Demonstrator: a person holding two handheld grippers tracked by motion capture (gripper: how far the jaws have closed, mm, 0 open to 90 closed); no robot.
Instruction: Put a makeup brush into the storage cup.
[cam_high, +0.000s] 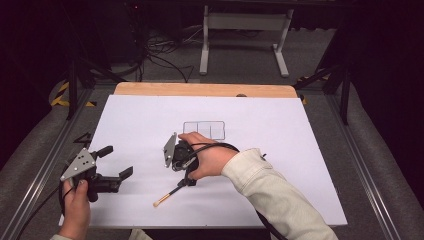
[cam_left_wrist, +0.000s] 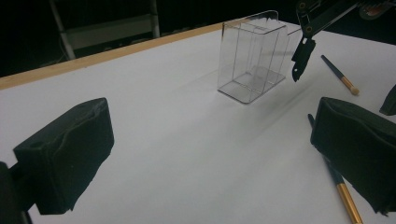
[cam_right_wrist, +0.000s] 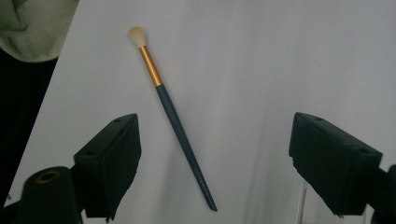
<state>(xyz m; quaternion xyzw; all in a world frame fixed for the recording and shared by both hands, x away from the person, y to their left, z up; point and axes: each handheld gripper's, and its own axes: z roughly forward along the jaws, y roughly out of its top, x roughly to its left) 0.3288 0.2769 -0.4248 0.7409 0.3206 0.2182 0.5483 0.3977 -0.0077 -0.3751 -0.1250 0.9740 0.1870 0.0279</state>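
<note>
- The surface (cam_high: 300, 165) is a wide white sheet over a wooden board, whose bare far edge (cam_high: 205, 89) shows as a light strip.
- A person's right arm in a pale sleeve (cam_high: 272, 192) comes from the near right side and reaches to the middle of the surface.
- The clear box (cam_high: 204, 129) stands upright in the middle of the surface, a little to the far side; it has three compartments in a row, and from the left gripper view it looks empty.
- The right gripper (cam_high: 181, 172) is held just on the near side of the clear box and points down to the surface. In the right gripper view its black fingers (cam_right_wrist: 109, 161) are spread wide, and the makeup brush lies between them, not touched by either.
- The left gripper (cam_high: 116, 162) is at the near left edge of the surface, well apart from the box. Its fingers (cam_left_wrist: 67, 151) are spread open and hold nothing.
- The makeup brush (cam_high: 172, 193) lies flat on the surface, near the right hand, with a dark handle, a gold ferrule and a pale tip that points to the near left.
</note>
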